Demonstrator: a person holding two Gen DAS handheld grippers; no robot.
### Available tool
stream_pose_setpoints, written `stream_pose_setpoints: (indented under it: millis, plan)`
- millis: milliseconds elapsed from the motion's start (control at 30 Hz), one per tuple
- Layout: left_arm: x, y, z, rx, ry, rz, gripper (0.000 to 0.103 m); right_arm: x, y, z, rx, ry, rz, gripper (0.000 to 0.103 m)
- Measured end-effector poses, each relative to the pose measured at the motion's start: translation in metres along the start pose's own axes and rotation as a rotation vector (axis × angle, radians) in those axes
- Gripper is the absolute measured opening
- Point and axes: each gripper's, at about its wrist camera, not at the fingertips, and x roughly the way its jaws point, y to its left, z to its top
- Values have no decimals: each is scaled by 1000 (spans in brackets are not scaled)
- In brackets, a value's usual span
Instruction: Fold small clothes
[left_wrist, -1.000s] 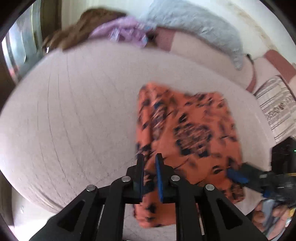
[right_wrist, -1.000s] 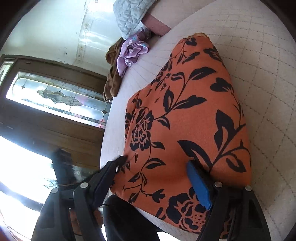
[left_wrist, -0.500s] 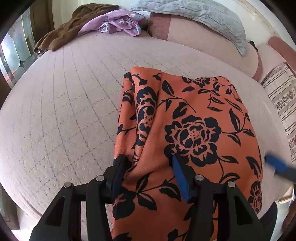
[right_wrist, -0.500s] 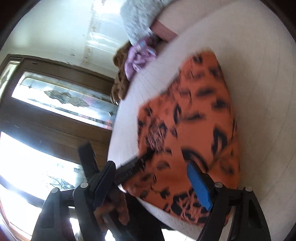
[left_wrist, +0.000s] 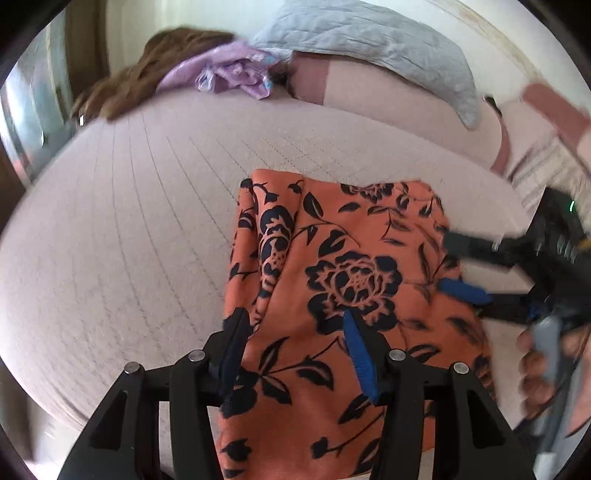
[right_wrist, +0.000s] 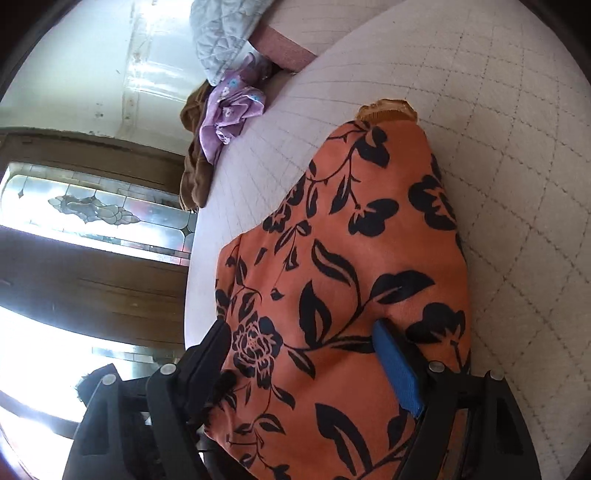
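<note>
Left wrist view: the left tool stands about half open over the near left part of the orange cloth, which lies folded on the bed, its near end hanging over the edge. A second ago its jaws were nearly shut around a pinch of the cloth; they have since let go and spread, and the cloth now lies slack between them with neither pad pressing. At the right of this view the right tool reaches in low over the cloth's right edge, a hand behind it. At the far end of the bed lie a purple garment, a brown one and a grey pillow.

Right wrist view: the right tool is wide open, as it was a second ago, straddling the near end of the cloth without gripping it. The cloth looks smooth here.

With both tools free, the last fold seems to be laid down. The cloth likely needs either one more fold or moving aside before the next piece.
</note>
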Motion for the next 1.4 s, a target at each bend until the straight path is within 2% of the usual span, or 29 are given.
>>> stream_pose_setpoints:
  millis: [33,67,100,133,167,233,333,400,467,533,600,633,667,733,833,900,933,967,1033,1100,1133,1200,1233,1300,1333,1367,1400]
  plan:
    - [15,0,-9,27,50,42,57,-2,-1,-3,17,-16,8,82]
    - [24,5,-13,15,63,21,58,-5,-1,-5,33,-25,10,82]
    - [26,14,-17,-26,35,-8,72,-10,-1,-8,38,-31,14,82]
    - [27,23,-17,-66,45,-8,77,-14,1,-14,30,-30,21,82]
    - [29,31,-17,-114,61,-41,77,-19,4,-21,18,-24,28,82]
    - [30,36,-16,-126,72,-62,77,-36,5,-41,-11,-52,38,82]
    - [20,33,-13,-109,55,-31,74,-69,-10,-66,-6,-134,24,82]
    - [3,29,-9,-105,17,-31,71,-85,-31,-81,44,-183,-34,83]
    - [-16,20,-8,-83,-44,-71,71,-83,-50,-89,95,-150,-43,83]
    - [-21,10,-8,-35,-78,-63,71,-75,-58,-96,116,-112,-42,83]
    - [0,3,-12,25,-15,14,71,-64,-47,-98,76,-96,-26,79]
    - [19,4,-15,37,49,53,72,-56,-40,-99,47,-76,-31,63]
    - [26,9,-19,1,38,22,74,-43,-31,-100,3,-45,-83,46]
    - [24,15,-21,-32,31,5,74,-32,-8,-108,-128,-48,-261,37]
    - [23,13,-23,9,10,25,76,-35,32,-123,-327,-95,-437,34]
    - [22,11,-23,-15,26,13,76,-29,28,-124,-336,-80,-466,38]
    - [19,11,-20,-28,32,7,72,-25,11,-120,-281,-53,-427,42]
    - [9,13,-15,-32,17,-1,70,-30,1,-116,-225,-62,-358,49]
    - [-13,15,-9,-23,-70,-41,68,-49,-16,-109,-110,-70,-218,61]
    - [-23,12,-7,11,-103,-30,68,-71,-19,-99,-88,-137,-179,61]
    - [-15,12,-8,26,-83,-11,68,-81,-22,-91,-74,-168,-154,63]
    - [19,17,-20,20,41,31,69,-84,-31,-75,-12,-169,-106,63]
    - [25,29,-25,-45,24,-19,74,-75,-37,-60,24,-149,-75,64]
    - [27,37,-24,-96,42,-53,74,-55,-51,-45,76,-102,-65,64]
    - [25,39,-22,-104,45,-59,71,-40,-55,-36,84,-70,-80,54]
    - [21,38,-19,-96,49,-56,69,-35,-47,-31,29,-68,-104,41]
    - [16,38,-16,-89,45,-61,63,-30,-31,-29,-56,-69,-166,40]
